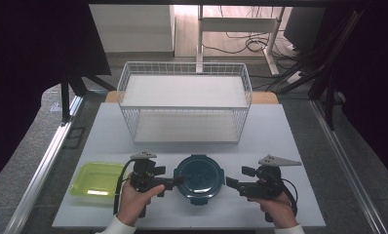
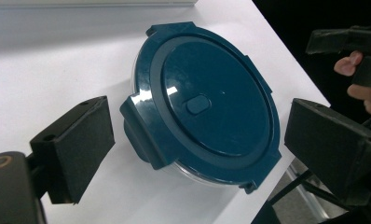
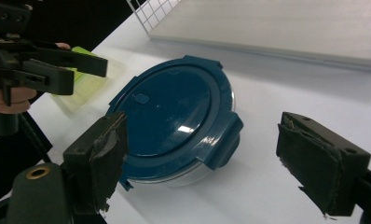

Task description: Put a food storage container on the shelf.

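The round dark-blue plastic lidded container [image 1: 199, 176] lies on the table between both grippers; left gripper [image 1: 178, 180], wide open and empty, almost touches its side latch; right gripper [image 1: 229, 183], open and empty, is slightly farther.

No readable text, labels, brands, numbers or signs anywhere.

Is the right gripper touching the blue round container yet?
Apart. The right gripper view shows the right gripper open, white table visible between its pads and the blue round container.
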`<act>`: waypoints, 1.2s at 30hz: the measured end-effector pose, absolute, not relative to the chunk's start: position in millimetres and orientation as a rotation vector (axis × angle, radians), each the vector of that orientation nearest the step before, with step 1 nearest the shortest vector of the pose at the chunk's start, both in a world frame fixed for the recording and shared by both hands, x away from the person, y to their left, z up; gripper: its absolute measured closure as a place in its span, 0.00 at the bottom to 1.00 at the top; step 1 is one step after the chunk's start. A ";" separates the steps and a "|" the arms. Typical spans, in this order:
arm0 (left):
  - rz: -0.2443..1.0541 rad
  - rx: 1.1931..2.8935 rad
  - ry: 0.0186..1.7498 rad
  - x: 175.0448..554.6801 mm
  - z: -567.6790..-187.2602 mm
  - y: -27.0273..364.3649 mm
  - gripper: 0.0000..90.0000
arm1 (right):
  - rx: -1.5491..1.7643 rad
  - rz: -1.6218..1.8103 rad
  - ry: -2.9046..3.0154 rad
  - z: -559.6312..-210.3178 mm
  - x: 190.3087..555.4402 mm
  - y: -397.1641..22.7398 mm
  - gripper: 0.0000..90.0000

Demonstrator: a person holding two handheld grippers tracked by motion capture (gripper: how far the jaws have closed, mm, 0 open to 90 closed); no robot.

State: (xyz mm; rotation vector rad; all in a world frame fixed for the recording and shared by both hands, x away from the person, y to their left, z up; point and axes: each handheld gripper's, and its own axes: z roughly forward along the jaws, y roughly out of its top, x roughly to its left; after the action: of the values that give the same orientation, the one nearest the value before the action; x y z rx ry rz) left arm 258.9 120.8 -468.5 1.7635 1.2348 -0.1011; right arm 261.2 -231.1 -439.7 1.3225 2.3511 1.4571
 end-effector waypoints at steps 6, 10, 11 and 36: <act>-0.130 1.752 1.241 270.1 -475.4 121.4 0.09 | 1.376 1.425 2.402 -450.5 273.5 -217.9 0.16; -0.154 1.759 1.266 279.1 -483.4 117.0 0.09 | 1.427 1.425 2.397 -459.5 283.4 -210.6 0.14; -0.154 1.759 1.266 279.1 -483.4 117.0 0.09 | 1.427 1.425 2.397 -459.5 283.4 -210.6 0.14; -0.334 1.741 1.317 296.4 -514.3 103.5 0.05 | 1.595 1.440 2.483 -494.7 299.6 -197.4 0.11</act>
State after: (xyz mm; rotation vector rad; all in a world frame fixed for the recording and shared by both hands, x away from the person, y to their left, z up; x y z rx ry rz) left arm 296.4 103.5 -514.3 1.7406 1.3172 -0.3336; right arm 299.6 -197.4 -494.7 1.5947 2.4825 1.4401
